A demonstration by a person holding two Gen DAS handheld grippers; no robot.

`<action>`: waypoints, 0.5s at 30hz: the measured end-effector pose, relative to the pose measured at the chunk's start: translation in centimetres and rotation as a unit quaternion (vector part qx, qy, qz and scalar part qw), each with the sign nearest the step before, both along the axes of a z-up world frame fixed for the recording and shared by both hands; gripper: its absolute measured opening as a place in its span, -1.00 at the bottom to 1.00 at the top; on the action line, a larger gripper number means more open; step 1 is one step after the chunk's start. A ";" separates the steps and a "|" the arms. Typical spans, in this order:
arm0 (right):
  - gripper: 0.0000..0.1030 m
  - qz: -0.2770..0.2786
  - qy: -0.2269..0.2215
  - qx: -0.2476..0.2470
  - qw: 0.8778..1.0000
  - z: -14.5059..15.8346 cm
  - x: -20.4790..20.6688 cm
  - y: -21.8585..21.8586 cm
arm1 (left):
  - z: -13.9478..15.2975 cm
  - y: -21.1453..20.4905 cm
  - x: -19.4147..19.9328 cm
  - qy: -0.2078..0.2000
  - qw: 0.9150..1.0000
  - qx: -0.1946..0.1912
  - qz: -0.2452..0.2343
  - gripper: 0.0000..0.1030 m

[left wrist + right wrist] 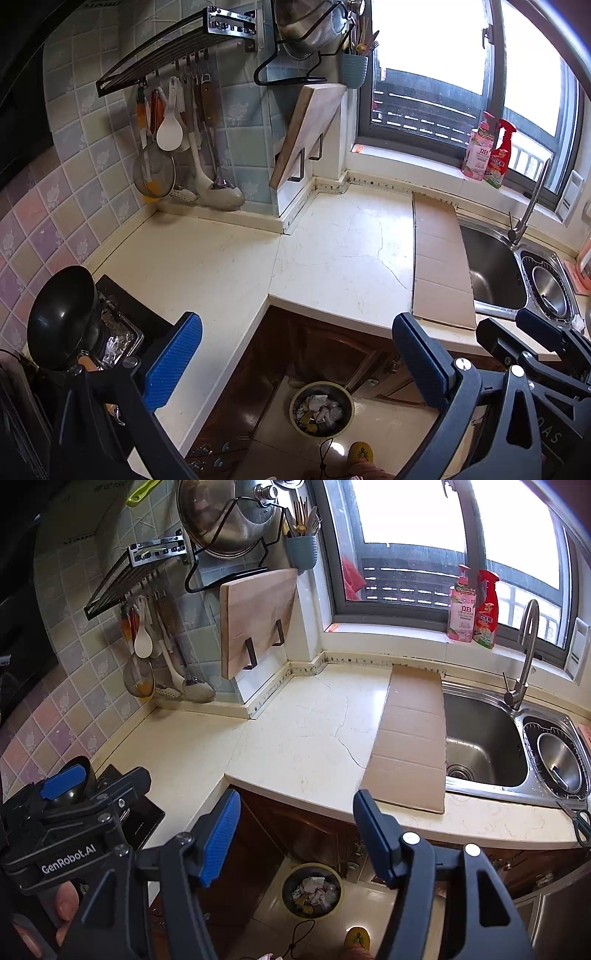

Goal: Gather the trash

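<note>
L-shaped cream tabletop [303, 738] fills both views, bare of loose scraps — judged: the clearing is largely done. Stainless sink [480, 738] sits at its right end under the window.

Flattened cardboard sheet [410, 738] lies flat on the tabletop, its right edge overlapping the sink rim. Long axis runs from the back wall toward the front edge; the near short end reaches almost to the front lip. Probably laid there as a cover or work strip; whether it counts as trash I cannot tell.

Waste bin [312, 890] stands on the floor tiles below the tabletop's inner corner, in front of the wooden cabinet doors. Mouth faces straight up, round, no long axis. Inside: crumpled paper and wrapper trash [314, 888], piled near the rim. That placement suits dropping from above.

Left hand-held gripper [295, 369] — jaws wide, nothing between them, aimed down over the bin. Right hand-held gripper [291, 845] — jaws moderately apart, likewise empty, also above the bin. Both seen side by side.

Scissors [580, 821] rest at the tabletop's far right edge.
</note>
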State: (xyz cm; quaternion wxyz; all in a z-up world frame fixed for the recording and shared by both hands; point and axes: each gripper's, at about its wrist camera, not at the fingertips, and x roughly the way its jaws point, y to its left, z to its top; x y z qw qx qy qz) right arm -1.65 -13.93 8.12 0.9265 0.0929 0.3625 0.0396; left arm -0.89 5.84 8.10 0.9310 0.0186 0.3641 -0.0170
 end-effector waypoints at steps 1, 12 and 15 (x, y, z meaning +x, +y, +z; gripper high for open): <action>0.25 -0.001 0.000 -0.001 1.000 0.0 0.0 0.0 | -0.1 0.1 0.1 0.000 1.000 0.001 -0.001 0.98; 0.25 -0.011 0.007 -0.002 1.000 -0.2 -0.1 -0.1 | -0.5 0.3 0.5 0.000 1.000 0.009 -0.022 0.98; 0.25 -0.015 0.005 -0.008 1.000 -0.3 -0.3 0.0 | -0.7 0.2 0.5 0.002 1.000 0.012 -0.026 0.98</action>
